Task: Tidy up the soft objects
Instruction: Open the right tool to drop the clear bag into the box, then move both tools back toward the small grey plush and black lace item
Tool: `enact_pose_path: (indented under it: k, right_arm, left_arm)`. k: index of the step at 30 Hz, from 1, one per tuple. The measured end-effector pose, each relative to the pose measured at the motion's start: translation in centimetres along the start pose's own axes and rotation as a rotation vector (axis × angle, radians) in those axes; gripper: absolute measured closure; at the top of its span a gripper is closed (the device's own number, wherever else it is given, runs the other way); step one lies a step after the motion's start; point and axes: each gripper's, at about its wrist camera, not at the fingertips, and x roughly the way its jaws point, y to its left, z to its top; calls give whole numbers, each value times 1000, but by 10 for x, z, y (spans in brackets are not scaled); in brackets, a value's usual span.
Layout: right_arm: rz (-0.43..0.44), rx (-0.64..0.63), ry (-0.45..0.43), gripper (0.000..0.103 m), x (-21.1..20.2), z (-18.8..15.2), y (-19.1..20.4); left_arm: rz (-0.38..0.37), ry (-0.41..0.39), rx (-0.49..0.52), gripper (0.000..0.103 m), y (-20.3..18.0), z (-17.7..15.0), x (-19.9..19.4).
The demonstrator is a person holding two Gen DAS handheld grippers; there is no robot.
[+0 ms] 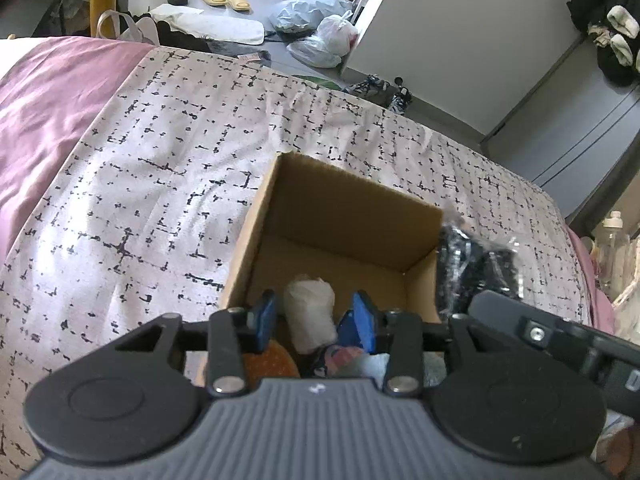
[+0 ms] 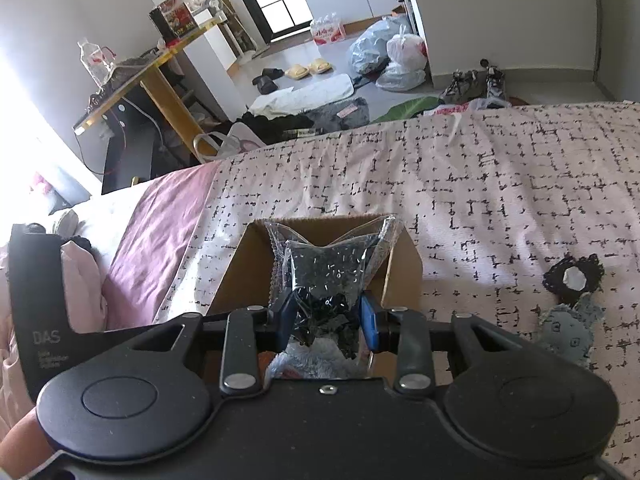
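Right wrist view: a clear plastic bag of black fabric with small white flecks (image 2: 324, 280) is clamped between the blue pads of the right gripper (image 2: 325, 322), hanging over the open brown cardboard box (image 2: 404, 264). The box sits on a pale pink bedspread crossed with black broken grid lines (image 2: 500, 184). Well to the right on the bedspread lie a black crocheted piece with a white centre (image 2: 574, 276) and, just below it, a grey-blue cloth toy (image 2: 570, 336).

Left wrist view: the left gripper (image 1: 316, 322) reaches into the same box, its blue pads spread on either side of a rolled white cloth bundle (image 1: 310, 316) without pressing on it. The bundle lies on the box floor beside an orange dotted item (image 1: 272, 362) and a pale blue cloth (image 1: 376, 364). The bagged black fabric shows at the box's right wall.
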Motion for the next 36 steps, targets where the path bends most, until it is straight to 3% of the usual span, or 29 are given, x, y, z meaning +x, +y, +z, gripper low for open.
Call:
enact_pose_path:
  k: [12,19,24,26,29,31,34,36]
  right_arm:
    - [-15,-13,26,69,12,9,6]
    - [-38,-27,56,69,29,16,12]
    - [-74,-45,68,68,41,19,18]
    - [-90,-47,82,64,46,19,19]
    - [-110,-36,105,46,48,16,18]
    - [-111,-13,101,44,42,15,17]
    - [-78,29,102,43,31,17,13]
    - [-71,27,83,38,18,19,13]
  left_arm:
    - [-23,-61,-74,53,10,-3,-37]
    - [-28,-117,-93,29,17,-3,-57]
    - [-29,-123,-137,28,28,-2,-63]
    - [-26,-129,-146,28,32,-3,-66]
    - [-21,-133,-167,28,36,-4,-68]
    - [-15,-135,-182,27,37,-5,-70]
    - [-18,-147,-170,17,31,-6,-76]
    - [-18,-162,-164,13,26,-7,-81]
